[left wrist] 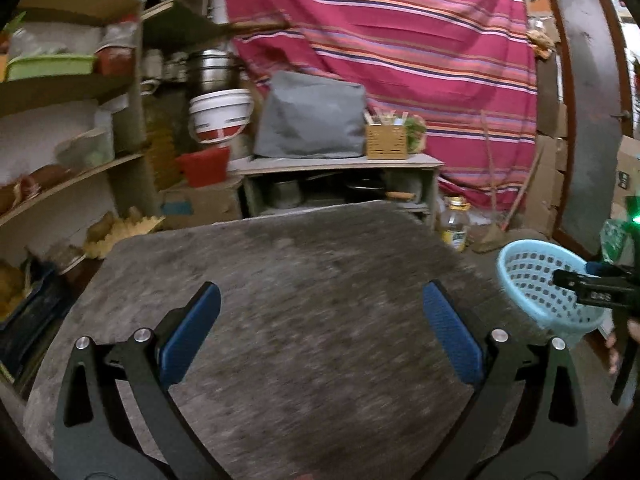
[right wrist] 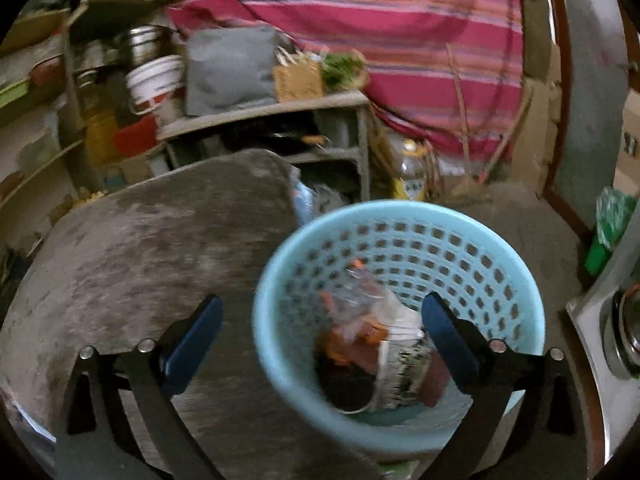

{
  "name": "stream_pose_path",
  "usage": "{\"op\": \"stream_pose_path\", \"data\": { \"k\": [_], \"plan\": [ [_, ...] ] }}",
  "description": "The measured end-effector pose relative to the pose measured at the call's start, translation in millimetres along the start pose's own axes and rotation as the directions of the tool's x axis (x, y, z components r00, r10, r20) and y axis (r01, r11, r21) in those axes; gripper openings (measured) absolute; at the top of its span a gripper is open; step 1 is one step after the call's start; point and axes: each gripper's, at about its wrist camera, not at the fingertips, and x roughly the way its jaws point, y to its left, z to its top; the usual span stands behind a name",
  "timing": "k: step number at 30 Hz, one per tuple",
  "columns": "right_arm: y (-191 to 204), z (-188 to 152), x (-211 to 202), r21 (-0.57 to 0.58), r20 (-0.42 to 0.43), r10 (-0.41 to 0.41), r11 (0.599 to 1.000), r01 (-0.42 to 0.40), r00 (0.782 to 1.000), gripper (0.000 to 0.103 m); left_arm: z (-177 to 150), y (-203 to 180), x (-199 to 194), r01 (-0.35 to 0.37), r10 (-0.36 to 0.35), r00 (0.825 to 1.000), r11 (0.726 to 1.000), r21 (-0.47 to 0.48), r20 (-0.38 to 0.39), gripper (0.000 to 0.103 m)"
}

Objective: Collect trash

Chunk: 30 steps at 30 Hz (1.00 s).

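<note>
A light blue perforated basket stands beside the grey table's right edge. Inside it lie a clear plastic bottle, a printed paper cup and orange wrappers. My right gripper hovers above the basket rim, jaws open wide, nothing between the blue pads. The left wrist view shows my left gripper open over the bare grey table top, holding nothing. The basket appears at its right edge with the right gripper's dark body in front of it.
Cluttered shelves line the left wall. A low cabinet with a grey bag and a wooden box stands behind the table, before a striped pink cloth. An oil bottle stands on the floor. A metal sink edge is at right.
</note>
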Motion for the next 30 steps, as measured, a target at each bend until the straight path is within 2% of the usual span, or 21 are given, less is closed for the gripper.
{"op": "stream_pose_path", "data": {
  "k": [6,15,20,30],
  "plan": [
    [48.9,-40.5,-33.3,-0.038,0.037,0.027,0.999,-0.026,0.999,0.098,-31.0,36.8,-16.7,-0.040,0.040,0.999,0.999,-0.020,0.002,0.098],
    [113.2,-75.6,-72.8,-0.131,0.140,-0.010,0.991,0.029,0.990,0.098,-79.3,71.0,-45.3,-0.099,0.098,0.995,0.992,-0.075,-0.009,0.098],
    [134.7,-87.5,-74.9,-0.151,0.133,-0.024,0.987,0.044,0.991,0.098,-96.5,80.4,-56.7,-0.159,0.161,0.987,0.984,-0.074,0.019,0.098],
    [172.7,-91.0,-83.1,-0.178,0.167,0.078,0.983,-0.048,0.983,0.098,-104.7,97.9,-78.1,-0.181,0.189,0.980,0.977,-0.112,0.059,0.098]
  ]
}}
